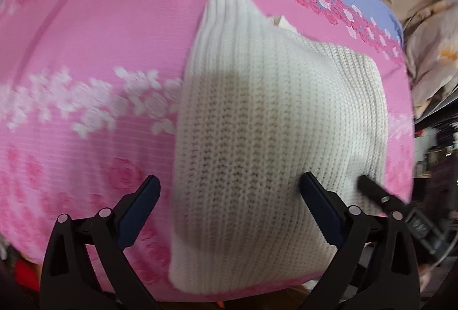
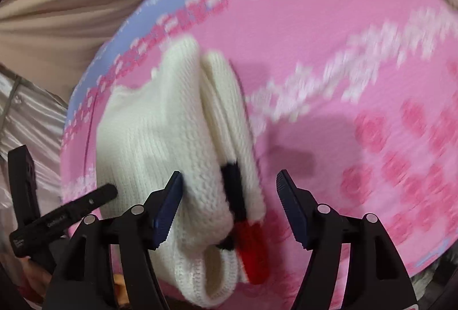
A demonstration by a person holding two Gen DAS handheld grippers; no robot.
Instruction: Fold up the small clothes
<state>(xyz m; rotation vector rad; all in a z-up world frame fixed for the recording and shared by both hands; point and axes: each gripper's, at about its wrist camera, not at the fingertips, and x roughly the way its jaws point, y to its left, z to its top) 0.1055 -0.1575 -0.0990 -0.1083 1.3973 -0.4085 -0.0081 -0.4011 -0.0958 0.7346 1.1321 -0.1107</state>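
Lying folded, ribbed cream knit sweater [image 1: 274,115], rose-patterned pink quilt [image 1: 86,52]

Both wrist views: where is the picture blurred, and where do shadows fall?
Left wrist view: the pink floral cover is smeared, and a grey shadow lies on the white knit garment. Right wrist view: stronger blur on the cover, with a shadow beside the garment; both views bulge from fisheye.
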